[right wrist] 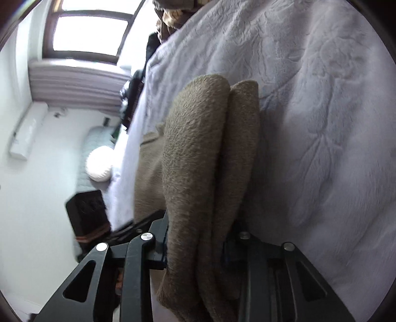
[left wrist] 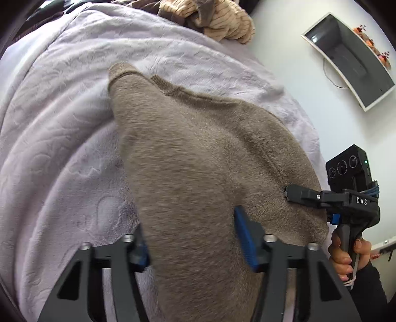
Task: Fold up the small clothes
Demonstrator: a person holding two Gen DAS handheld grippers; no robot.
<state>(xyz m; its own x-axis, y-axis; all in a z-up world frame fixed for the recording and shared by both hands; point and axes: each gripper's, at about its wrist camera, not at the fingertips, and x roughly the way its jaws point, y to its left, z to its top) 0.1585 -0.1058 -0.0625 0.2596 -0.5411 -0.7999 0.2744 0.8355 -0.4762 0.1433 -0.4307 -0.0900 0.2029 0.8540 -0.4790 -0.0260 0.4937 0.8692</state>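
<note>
Left wrist view: left gripper (left wrist: 195, 237) clamped on a fold of the brown fleece garment (left wrist: 198, 153), blue pads (left wrist: 243, 237) pressed into the pile on either side, cloth bunched thick between the jaws and running back under the frame. Ahead of the fingers, garment stretched out across a pale lilac blanket (left wrist: 61, 111), one narrow end pointing away up the bed. Off to the right of these tongs, right gripper (left wrist: 288, 193) biting the garment's near edge with its black tip, a hand (left wrist: 346, 255) wrapped round its handle. Far beyond, a heap of tan striped clothing (left wrist: 222, 22) at the blanket's top edge; on the wall to the right, a mounted screen (left wrist: 351, 59). Right wrist view: right gripper (right wrist: 198, 247) closed on the same garment (right wrist: 198, 161), two thick rolled folds rising straight out from between the jaws. Blanket (right wrist: 321, 123) spread to the right of the fingers; window (right wrist: 89, 29) well off to the upper left.
</note>
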